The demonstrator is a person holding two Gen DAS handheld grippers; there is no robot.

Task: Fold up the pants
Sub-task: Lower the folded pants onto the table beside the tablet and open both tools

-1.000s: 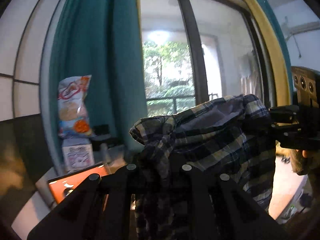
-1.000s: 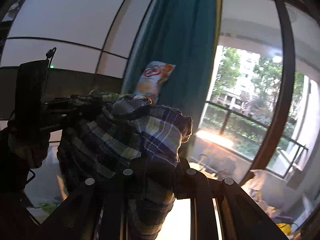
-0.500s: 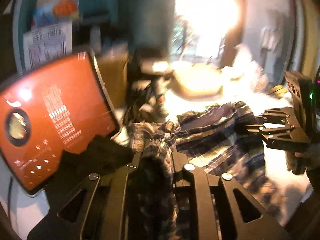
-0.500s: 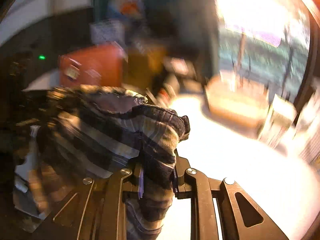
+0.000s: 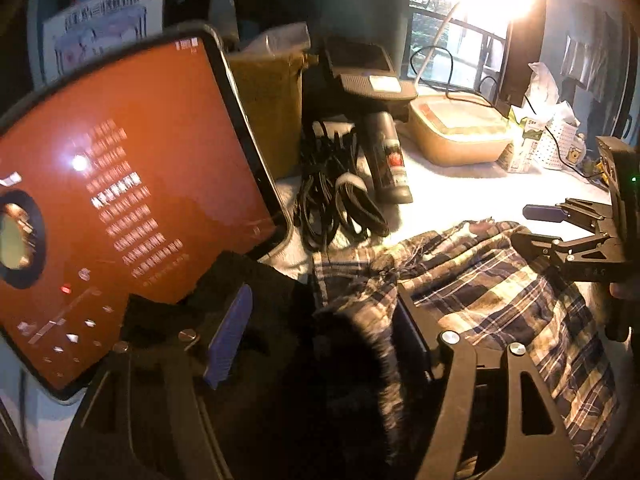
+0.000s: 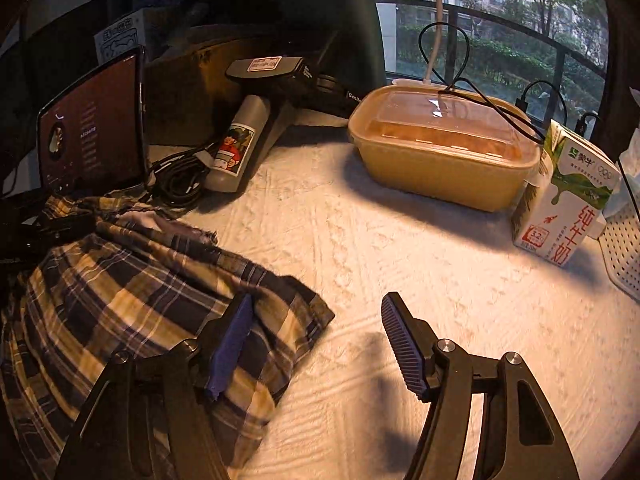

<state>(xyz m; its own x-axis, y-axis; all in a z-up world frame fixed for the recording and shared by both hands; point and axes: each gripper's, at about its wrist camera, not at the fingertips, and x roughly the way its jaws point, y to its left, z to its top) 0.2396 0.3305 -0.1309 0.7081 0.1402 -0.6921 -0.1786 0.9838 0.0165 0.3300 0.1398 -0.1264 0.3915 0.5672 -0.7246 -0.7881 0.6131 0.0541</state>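
Observation:
The plaid pants (image 6: 132, 300) lie in a bunched heap on the white textured cloth (image 6: 400, 248), also seen in the left wrist view (image 5: 492, 292). My right gripper (image 6: 316, 340) is open; its left finger rests over the pants' right edge, its right finger over bare cloth. My left gripper (image 5: 320, 320) is open with a fold of the pants lying loosely between its fingers. The right gripper also shows at the right of the left wrist view (image 5: 552, 224).
An orange-screened tablet (image 5: 120, 200) stands at the left, dark fabric at its foot. Behind the pants lie black cables (image 5: 332, 204), a bottle (image 6: 236, 148) and a dark device. A lidded food container (image 6: 444, 144), a milk carton (image 6: 568, 200) and a white basket (image 6: 624, 248) stand at the right.
Both grippers came down from holding the pants up in front of the window, laid them on the cloth, and opened. The pants now rest on the table.

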